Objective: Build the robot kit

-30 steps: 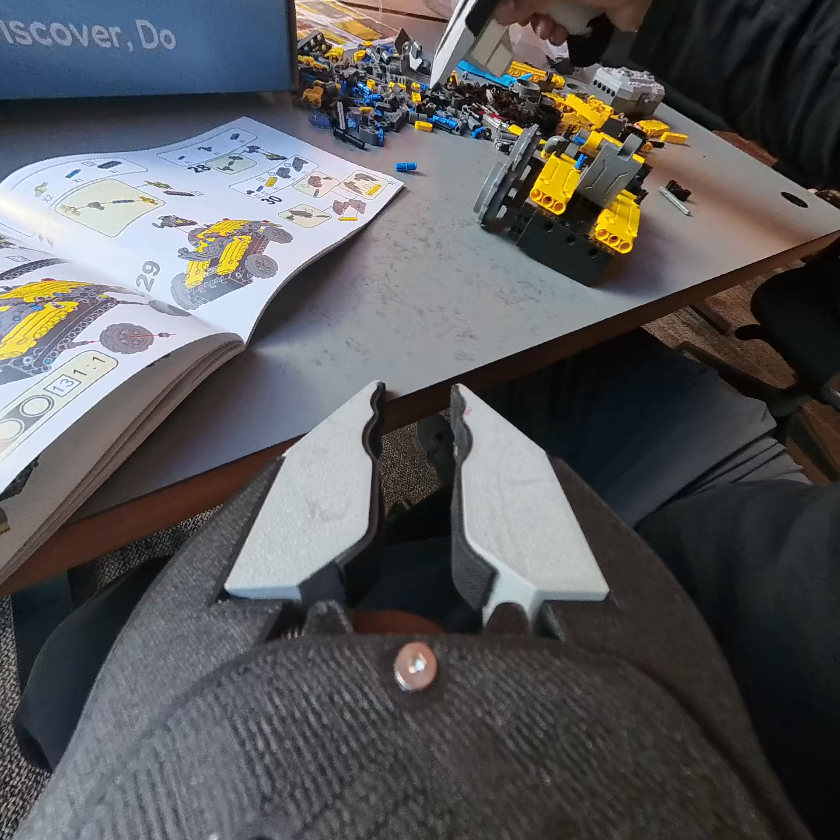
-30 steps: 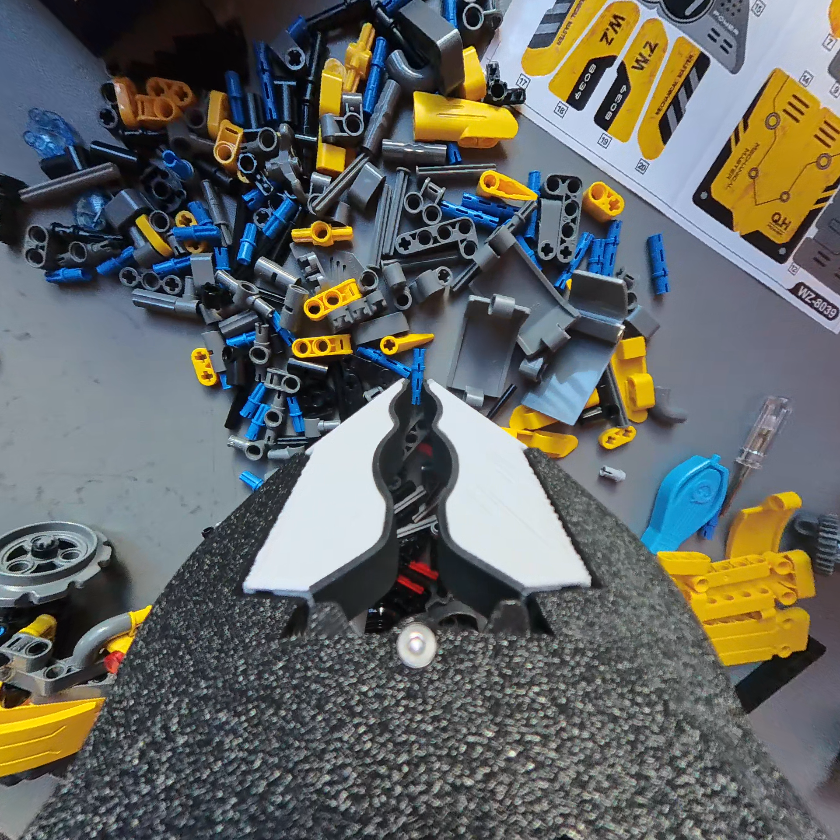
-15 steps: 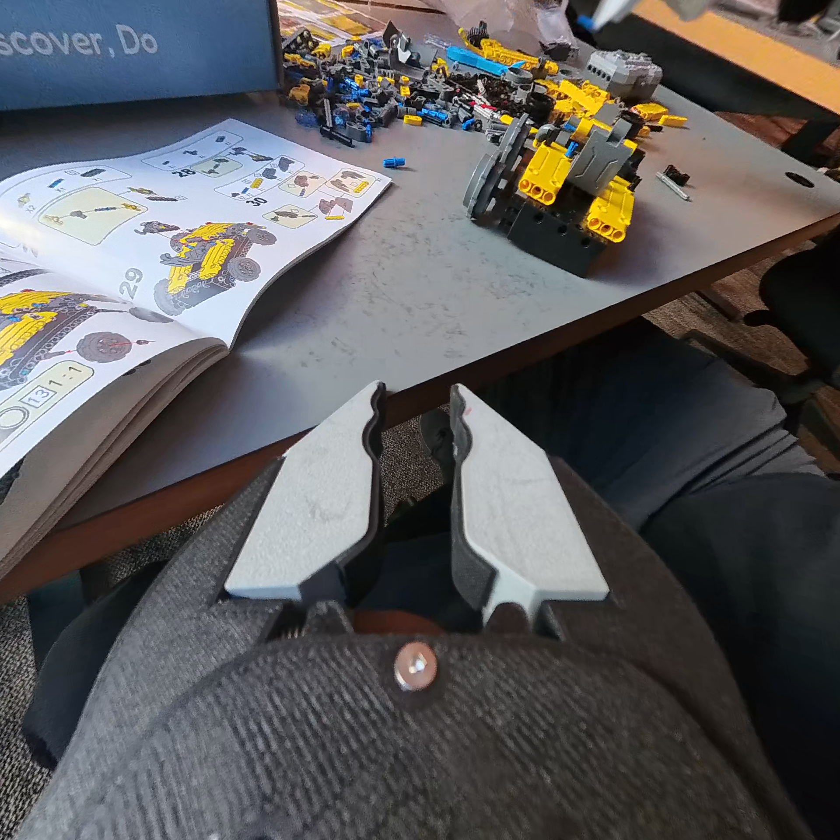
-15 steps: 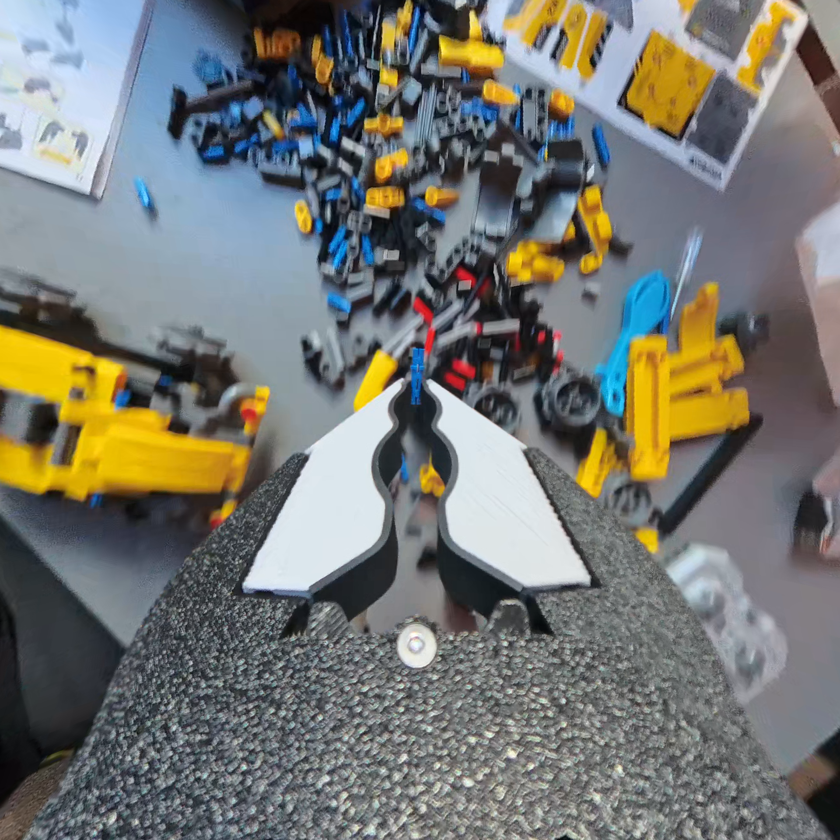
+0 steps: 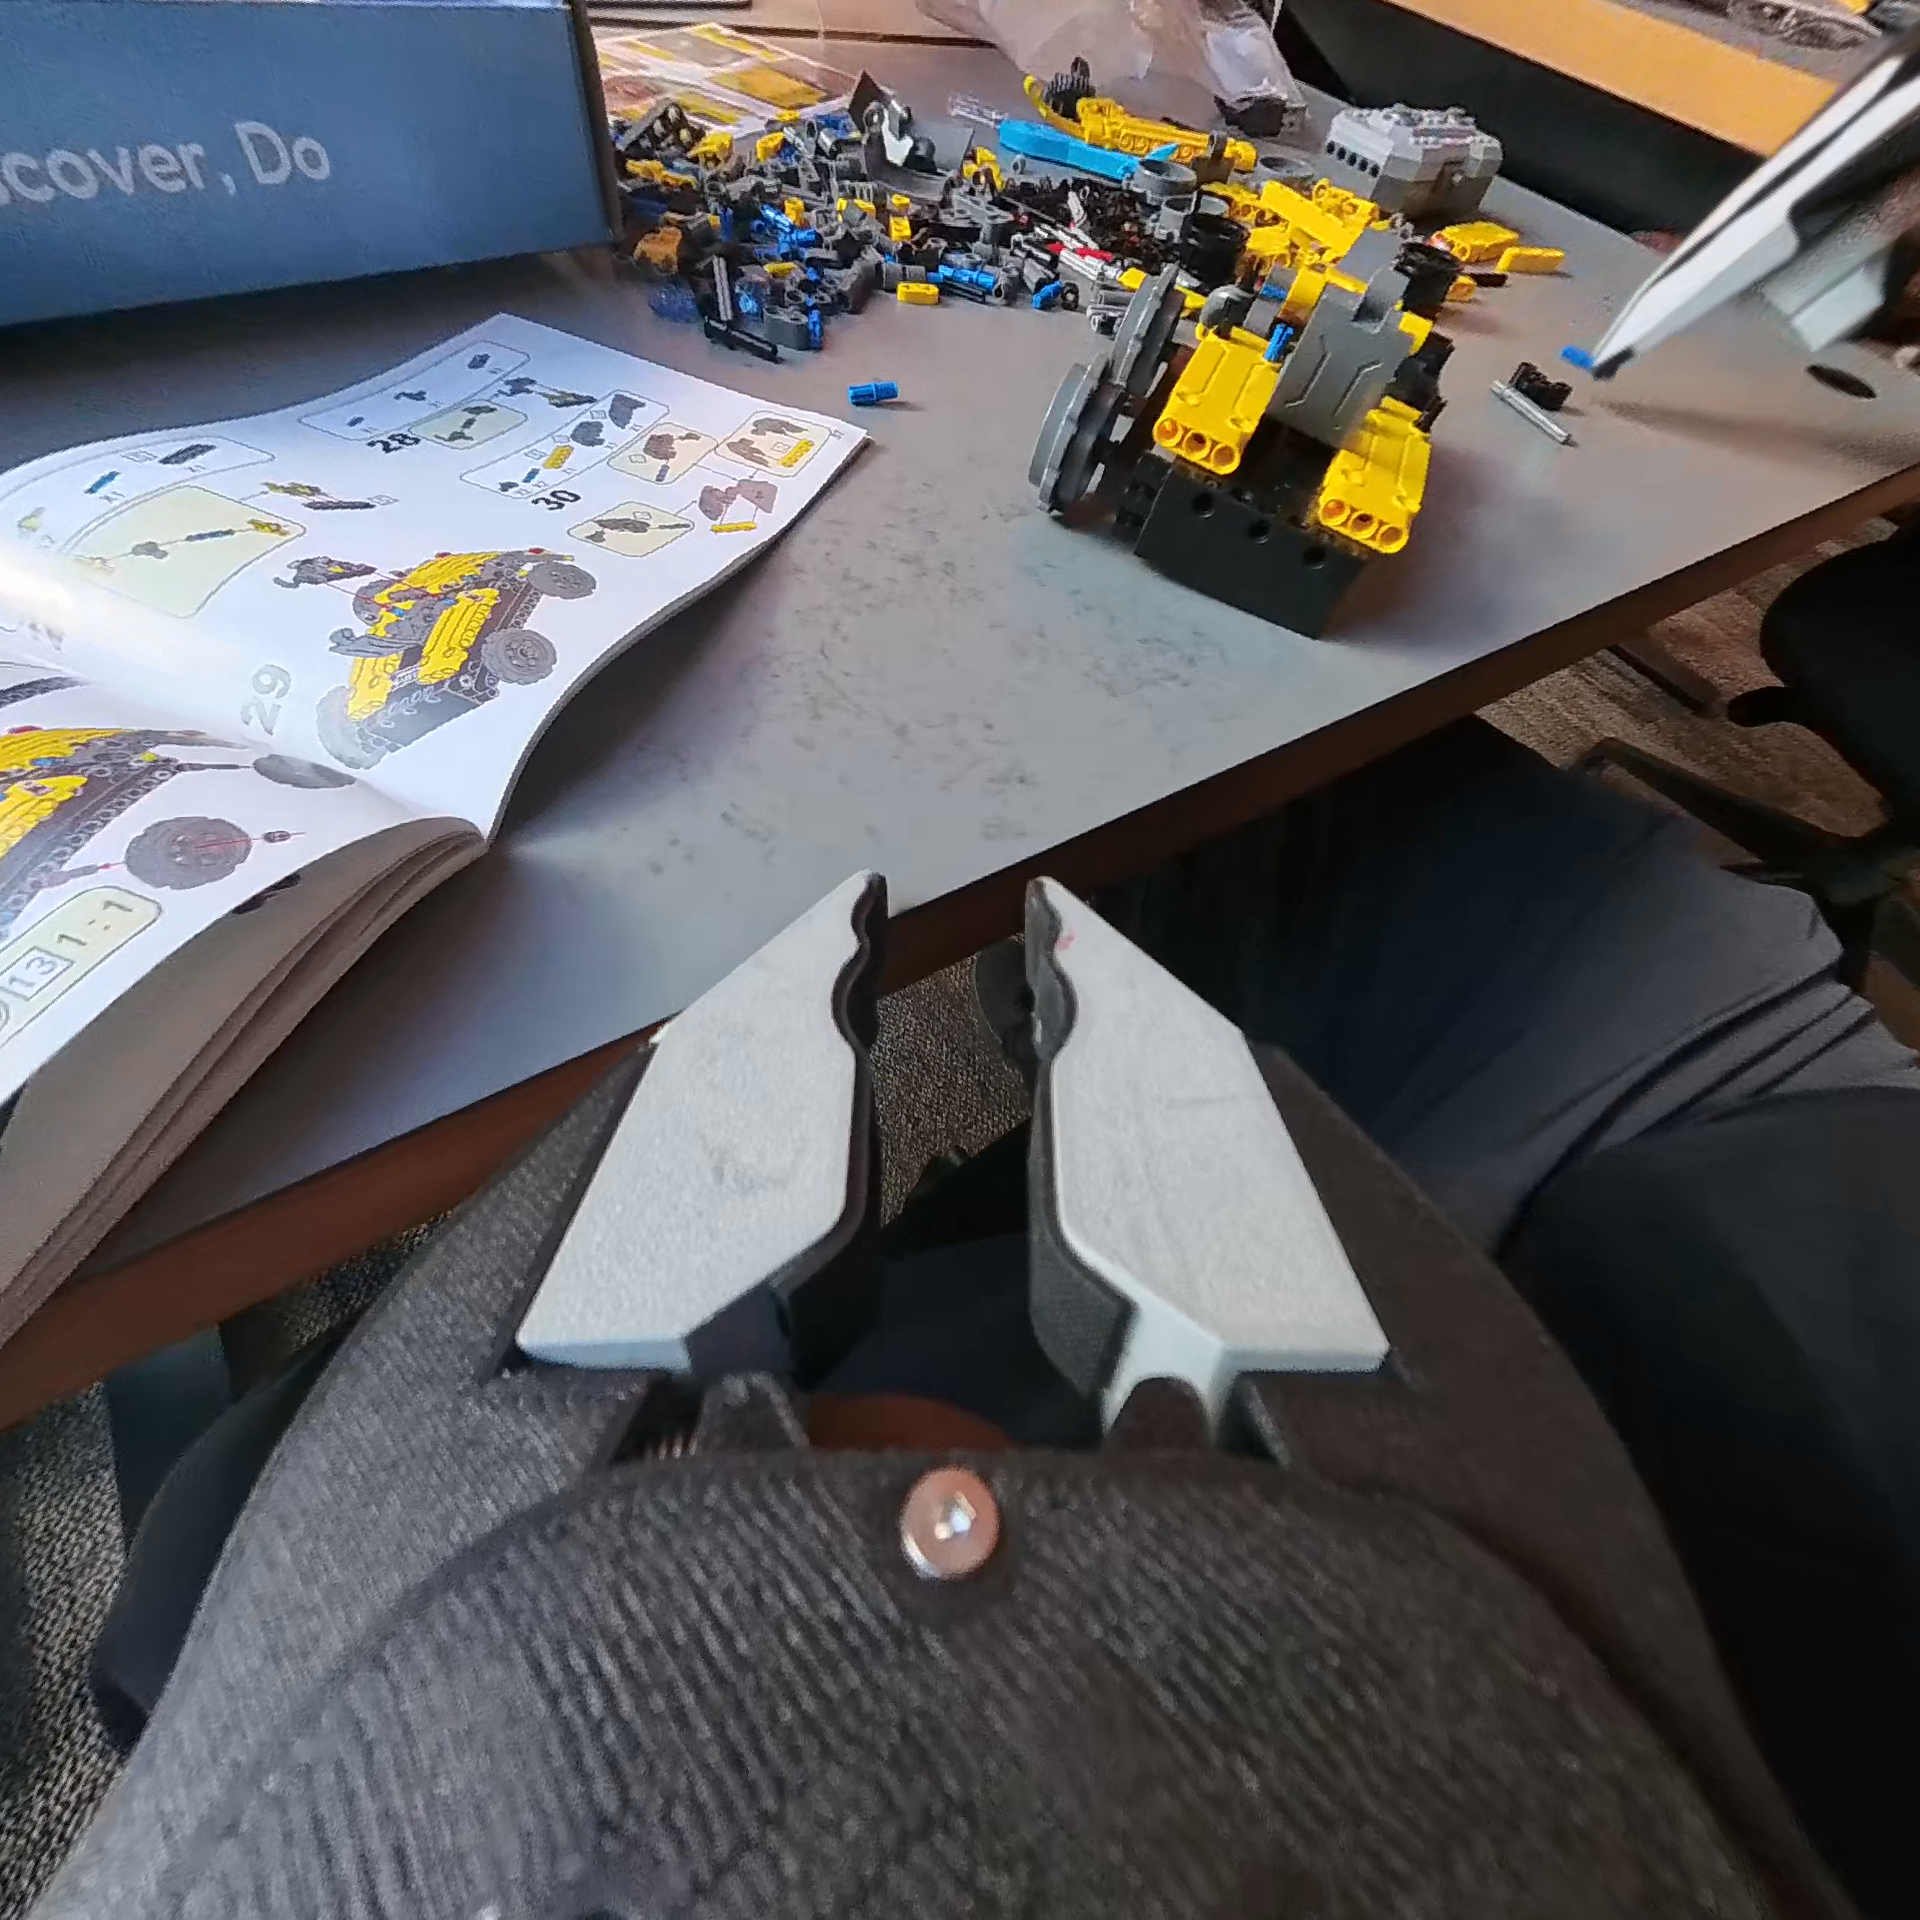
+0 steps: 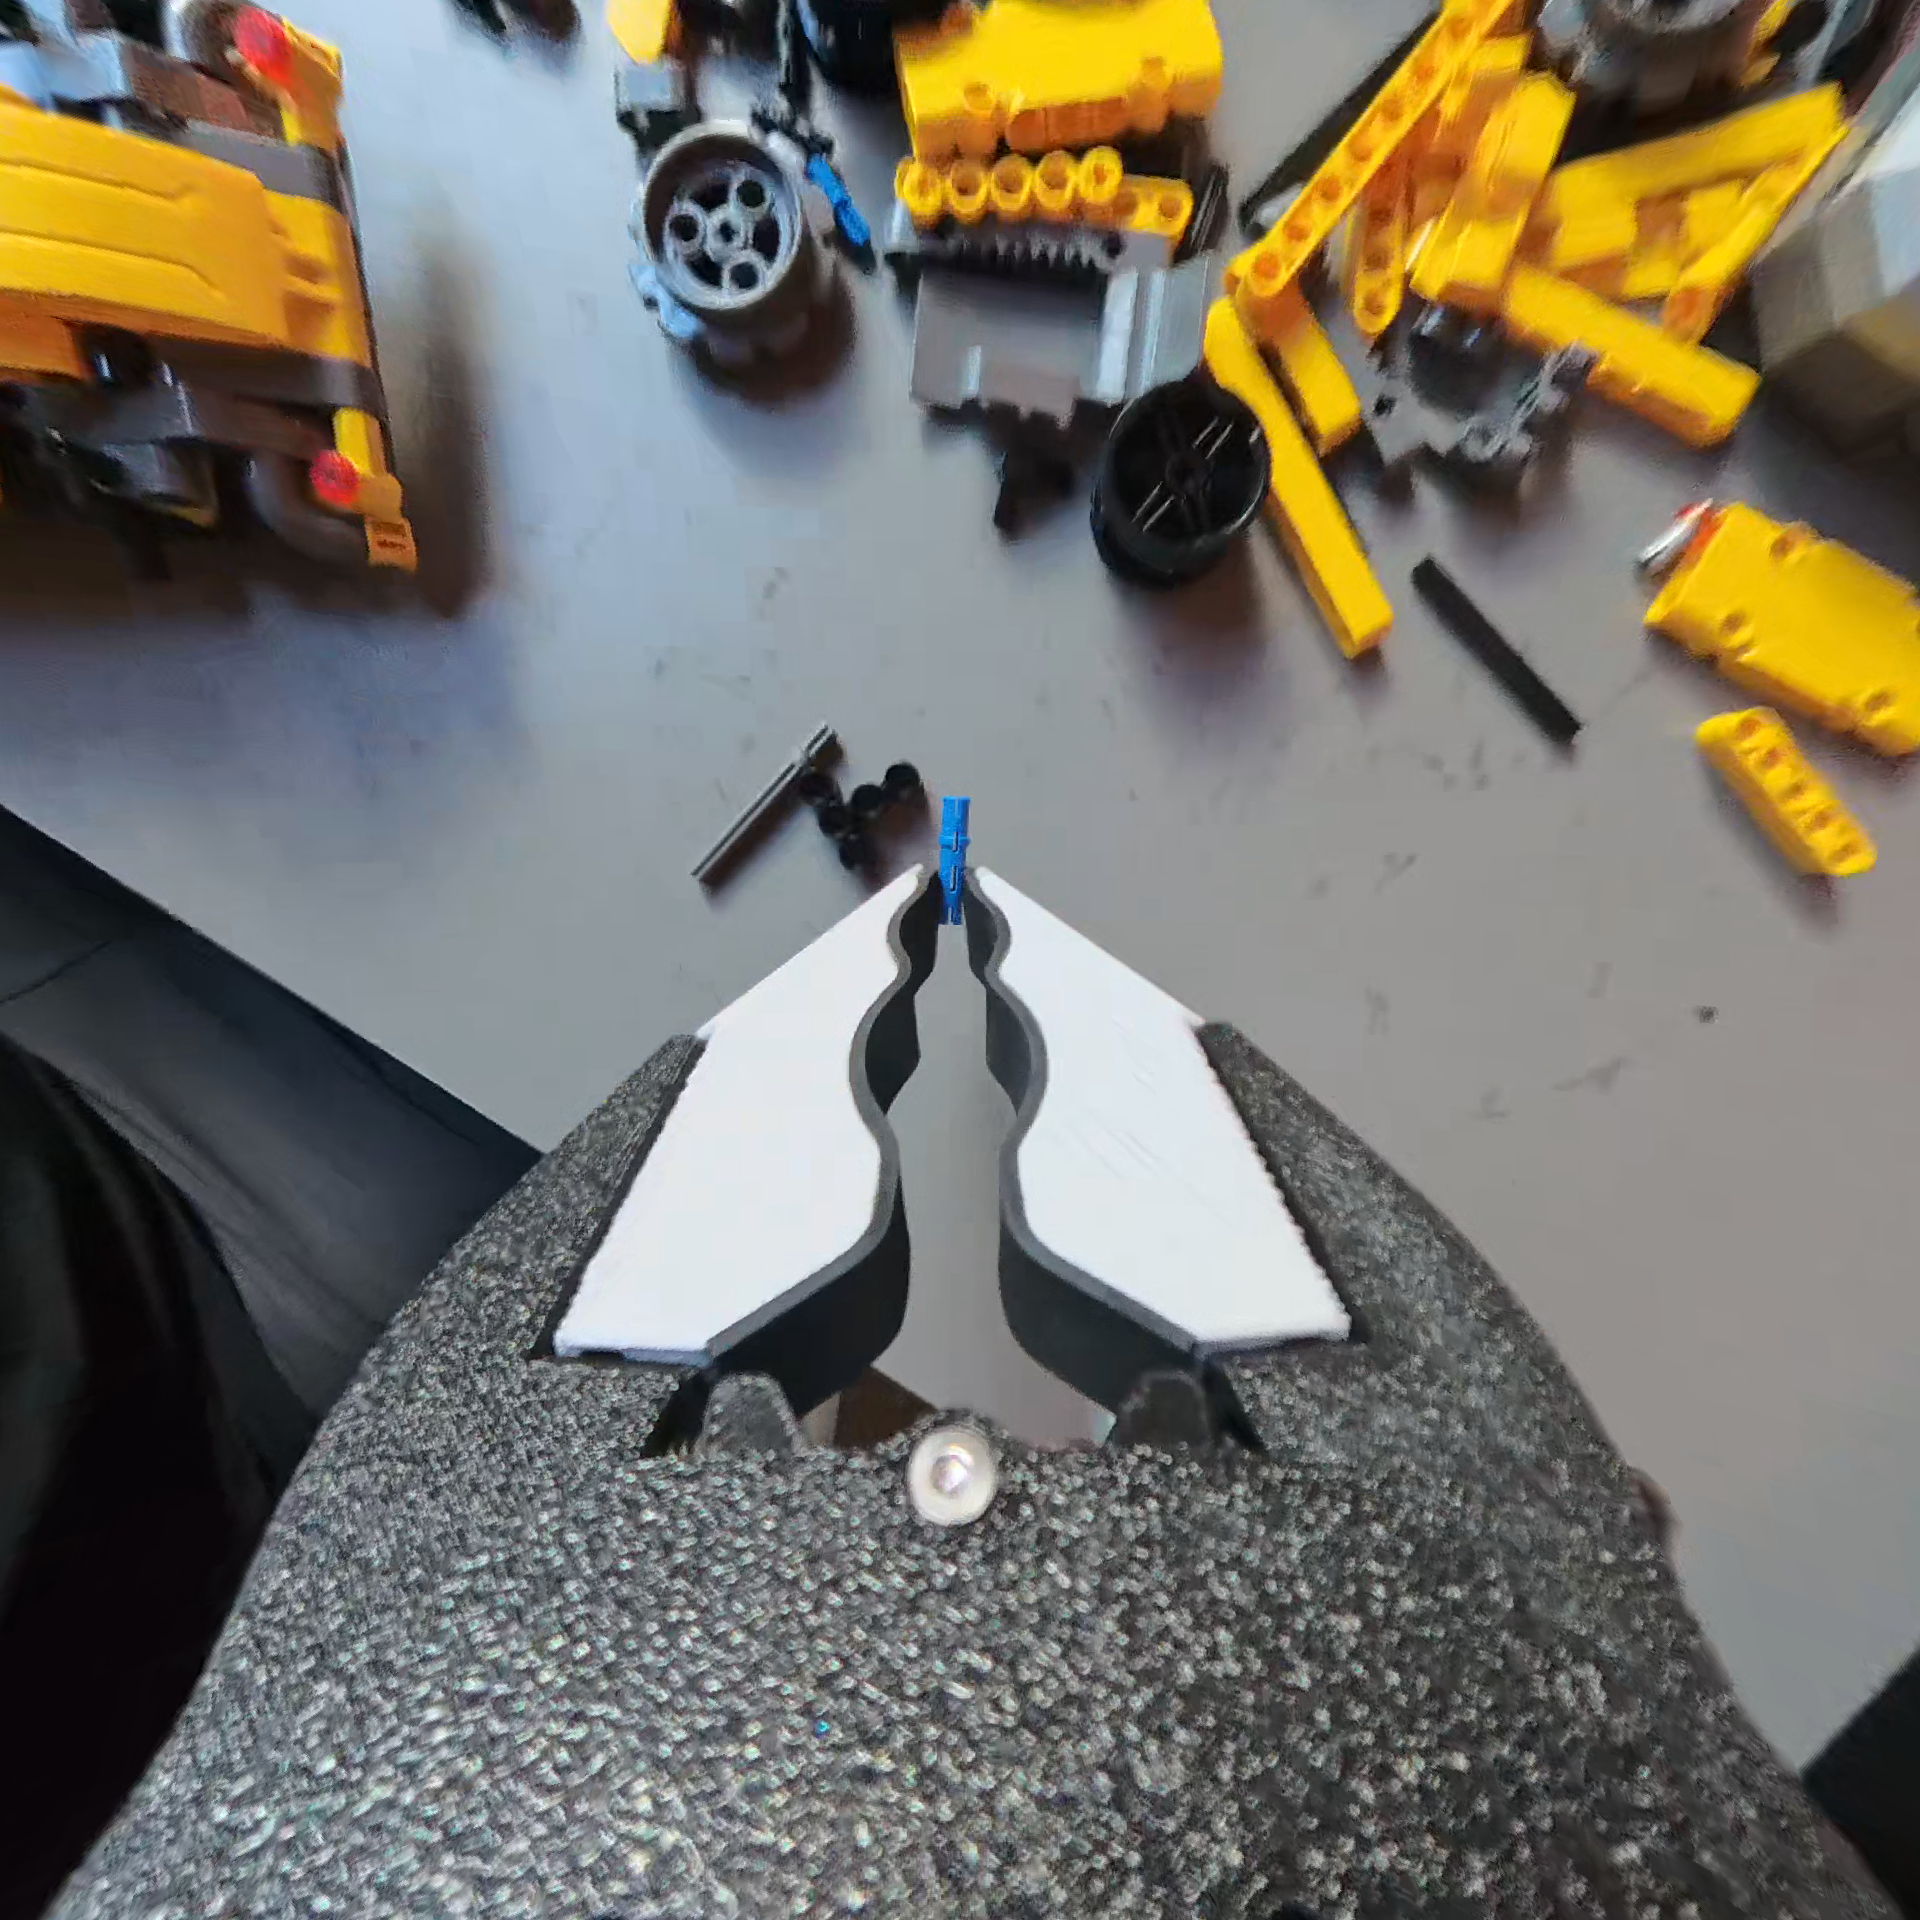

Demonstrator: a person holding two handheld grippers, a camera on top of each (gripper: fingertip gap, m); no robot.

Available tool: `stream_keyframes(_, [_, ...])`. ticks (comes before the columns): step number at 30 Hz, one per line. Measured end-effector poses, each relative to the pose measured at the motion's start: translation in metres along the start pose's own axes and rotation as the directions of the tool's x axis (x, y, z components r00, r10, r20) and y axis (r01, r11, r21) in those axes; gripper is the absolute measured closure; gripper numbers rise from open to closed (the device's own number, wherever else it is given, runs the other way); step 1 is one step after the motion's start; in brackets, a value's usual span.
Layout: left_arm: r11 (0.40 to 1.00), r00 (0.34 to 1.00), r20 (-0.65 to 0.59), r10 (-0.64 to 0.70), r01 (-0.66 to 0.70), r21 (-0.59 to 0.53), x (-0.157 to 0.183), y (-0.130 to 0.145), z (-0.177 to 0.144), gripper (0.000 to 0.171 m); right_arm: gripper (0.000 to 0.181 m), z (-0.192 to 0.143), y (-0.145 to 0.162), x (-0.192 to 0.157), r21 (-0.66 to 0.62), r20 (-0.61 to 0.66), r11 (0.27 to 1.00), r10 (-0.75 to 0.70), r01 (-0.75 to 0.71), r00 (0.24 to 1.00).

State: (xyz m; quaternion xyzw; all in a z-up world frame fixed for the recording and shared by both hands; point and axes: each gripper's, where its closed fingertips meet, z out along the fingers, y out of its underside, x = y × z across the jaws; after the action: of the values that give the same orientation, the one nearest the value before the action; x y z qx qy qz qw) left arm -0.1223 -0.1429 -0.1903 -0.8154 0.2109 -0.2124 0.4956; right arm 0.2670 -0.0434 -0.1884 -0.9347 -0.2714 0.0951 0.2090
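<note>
Pin (image 6: 953, 855), small and blue, is pinched upright between the tips of the right hand-held gripper (image 6: 951, 883), sticking out past them above the grey table (image 6: 1143, 935). Just left of the pin lie a few tiny black connectors (image 6: 862, 810) and a short dark axle (image 6: 764, 805). Farther beyond the pin sit a grey wheel hub (image 6: 722, 234), a black wheel (image 6: 1179, 478) and a heap of yellow beams (image 6: 1455, 260). Far left of the pin stands the yellow model (image 6: 187, 291), partly built. A long black axle (image 6: 1496, 649) and two yellow pieces lie off to the pin's right. This view is blurred toward its edges.

From the left wrist view, the left hand-held gripper (image 5: 956, 914) is released, its fingers apart with nothing between them, held below the table's (image 5: 831, 675) near edge over a person's dark-clothed lap (image 5: 1507, 1039). The model (image 5: 1247, 436) stands on the table ahead and to the right. Left of the model an open booklet (image 5: 364, 582) lies flat; a lone blue pin (image 5: 873, 391) lies between them. Behind the model spreads a pile of loose parts (image 5: 935, 229) in black, grey, blue and yellow, with a blue box (image 5: 291, 145) to the pile's left. Right of the model the right hand-held gripper (image 5: 1595, 358) reaches down, the pin (image 5: 1577, 355) at its tip, close to the black connectors (image 5: 1540, 384) there.
</note>
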Motion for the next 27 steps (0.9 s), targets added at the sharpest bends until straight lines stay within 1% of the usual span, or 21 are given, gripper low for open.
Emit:
stream_keyframes(1, [1.0, 1.0, 0.002, -0.002, 0.002, 0.001, -0.001, 0.0, 0.0, 0.148, 0.177, 0.004, 0.005, -0.002, -0.008, 0.014, 1.0, 0.009, -0.009, 1.0])
stream_keyframes(4, [1.0, 1.0, 0.008, 0.0, 0.0, -0.001, -0.002, 0.0, 0.0, 0.148, 0.176, 0.013, 0.013, -0.003, -0.014, 0.003, 1.0, 0.005, -0.005, 1.0])
stream_keyframes(6, [1.0, 1.0, 0.008, 0.003, -0.003, 0.0, -0.001, 0.0, 0.0, 0.148, 0.174, 0.013, 0.01, -0.006, 0.015, 0.019, 1.0, 0.016, -0.016, 1.0])
stream_keyframes(9, [1.0, 1.0, 0.006, 0.01, -0.01, -0.005, -0.001, 0.001, 0.002, 0.149, 0.166, 0.01, 0.008, -0.007, 0.026, 0.023, 0.999, 0.022, -0.023, 0.999])
stream_keyframes(14, [1.0, 1.0, 0.017, 0.015, -0.015, -0.004, -0.003, 0.001, 0.003, 0.15, 0.166, 0.001, -0.003, -0.016, 0.069, -0.002, 0.997, -0.026, 0.026, 1.0])
stream_keyframes(17, [1.0, 1.0, 0.011, 0.002, -0.002, 0.019, -0.003, -0.003, 0.003, 0.15, 0.163, -0.009, -0.019, -0.029, 0.109, -0.001, 0.993, -0.044, 0.043, 0.999])
stream_keyframes(19, [1.0, 1.0, 0.0, -0.008, 0.008, 0.022, -0.001, -0.004, 0.004, 0.15, 0.162, -0.02, -0.036, -0.036, 0.16, -0.045, 0.984, -0.072, 0.078, 0.996])
stream_keyframes(22, [1.0, 1.0, -0.03, -0.009, 0.009, 0.009, 0.004, -0.002, 0.007, 0.15, 0.162, -0.04, -0.069, -0.05, 0.278, -0.104, 0.95, -0.118, 0.143, 0.988])
stream_keyframes(24, [1.0, 0.999, -0.038, -0.005, 0.006, 0.01, 0.005, -0.003, 0.006, 0.15, 0.162, -0.049, -0.086, -0.056, 0.328, -0.129, 0.93, -0.129, 0.165, 0.983])
stream_keyframes(27, [1.0, 0.999, -0.04, -0.002, 0.003, 0.018, 0.006, -0.003, 0.002, 0.15, 0.162, -0.055, -0.104, -0.066, 0.386, -0.124, 0.907, -0.13, 0.168, 0.984])
